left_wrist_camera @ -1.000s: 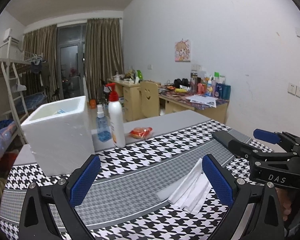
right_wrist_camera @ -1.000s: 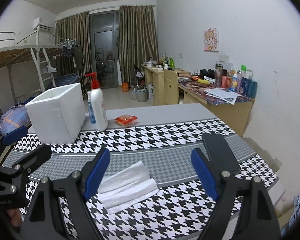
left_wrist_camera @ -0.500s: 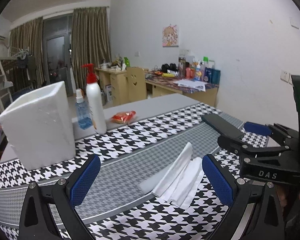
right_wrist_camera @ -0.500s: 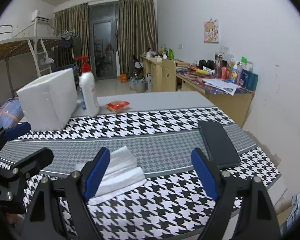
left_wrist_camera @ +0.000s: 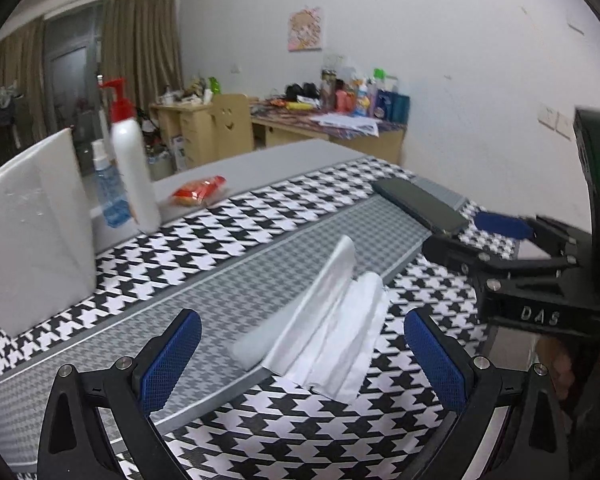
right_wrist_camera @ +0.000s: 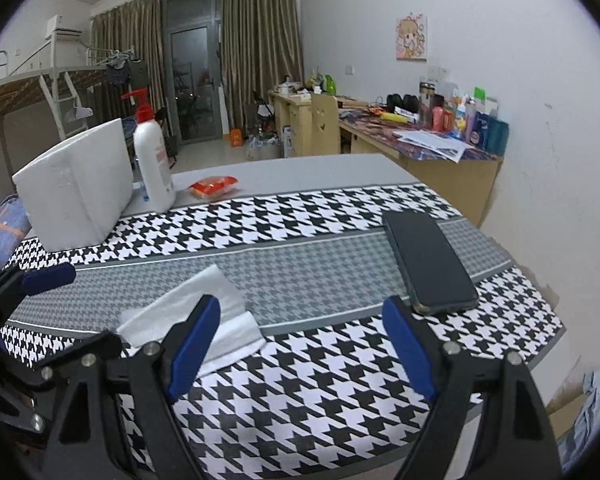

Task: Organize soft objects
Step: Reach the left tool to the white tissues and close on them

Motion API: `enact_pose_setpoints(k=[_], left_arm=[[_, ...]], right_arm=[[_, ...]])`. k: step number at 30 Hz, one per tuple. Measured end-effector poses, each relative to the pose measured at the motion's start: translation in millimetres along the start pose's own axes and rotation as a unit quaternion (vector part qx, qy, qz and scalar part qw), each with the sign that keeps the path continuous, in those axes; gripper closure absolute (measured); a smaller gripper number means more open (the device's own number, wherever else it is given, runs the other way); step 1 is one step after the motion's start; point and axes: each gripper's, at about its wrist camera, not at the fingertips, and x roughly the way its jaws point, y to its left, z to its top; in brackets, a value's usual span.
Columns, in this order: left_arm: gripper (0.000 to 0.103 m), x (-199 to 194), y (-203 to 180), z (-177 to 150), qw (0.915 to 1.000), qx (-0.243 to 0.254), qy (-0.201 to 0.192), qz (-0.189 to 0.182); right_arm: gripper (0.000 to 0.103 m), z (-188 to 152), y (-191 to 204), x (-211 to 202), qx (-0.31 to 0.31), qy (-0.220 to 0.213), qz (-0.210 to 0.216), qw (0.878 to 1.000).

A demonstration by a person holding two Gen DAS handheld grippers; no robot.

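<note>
Hovering low over a table draped in a black-and-white houndstooth cloth (left_wrist_camera: 284, 220) with a finer grey woven band down its middle. Left gripper (left_wrist_camera: 300, 364), matte black plastic with textured blue pads (left_wrist_camera: 168, 364), spreading wide apart and gripping nothing. Right gripper (right_wrist_camera: 300, 352), same build, likewise gaping with nothing between its blue pads (right_wrist_camera: 192, 344).

Lying flat on the cloth, straddling the grey band and the checked border: a stack of soft white folded tissues (left_wrist_camera: 324, 328), thin, limp layers fanning slightly, one upper fold curling upward at its far end. Sitting just ahead of the left gripper's opening, between its fingers in view; showing partly behind the right gripper's left finger in the right wrist view (right_wrist_camera: 204, 308).

Resting further along the band, well apart from the tissues: a smooth, dark, rounded-corner phone (right_wrist_camera: 428, 260), face down or screen dark, cannot tell which. Standing at the table's far end: a blocky white foam box (right_wrist_camera: 76, 188) with a grainy matte surface, a tall glossy white pump bottle (right_wrist_camera: 152, 160) with a red nozzle just beside it, a small clear blue bottle (left_wrist_camera: 108, 188), and a crinkly orange-red snack packet (right_wrist_camera: 214, 186) lying flat on bare grey tabletop.
</note>
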Motion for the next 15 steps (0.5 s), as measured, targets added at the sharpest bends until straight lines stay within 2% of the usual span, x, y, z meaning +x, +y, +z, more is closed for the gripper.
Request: enact_pose_setpoints(k=[3,9,15], left_arm=[[0.015,9.5,-6.2,-3.5,0.9996,0.018,0.021,-0.009],[0.024,22.4,-13.3,-9.0,0.9980,0.036,0.049,-0.018],[0.039,36.5,-20.4,-14.4,0.9951,0.046,0.084,-0.022]], right_arm=[[0.017,-0.2,-1.1,3.9,0.005,0.007,0.006,1.000],[0.017,-3.6,-0.8,7.0,0.002,0.012,0.004,1.000],[0.017,-5.6,-7.0,6.9,0.014,0.013,0.006,1.000]])
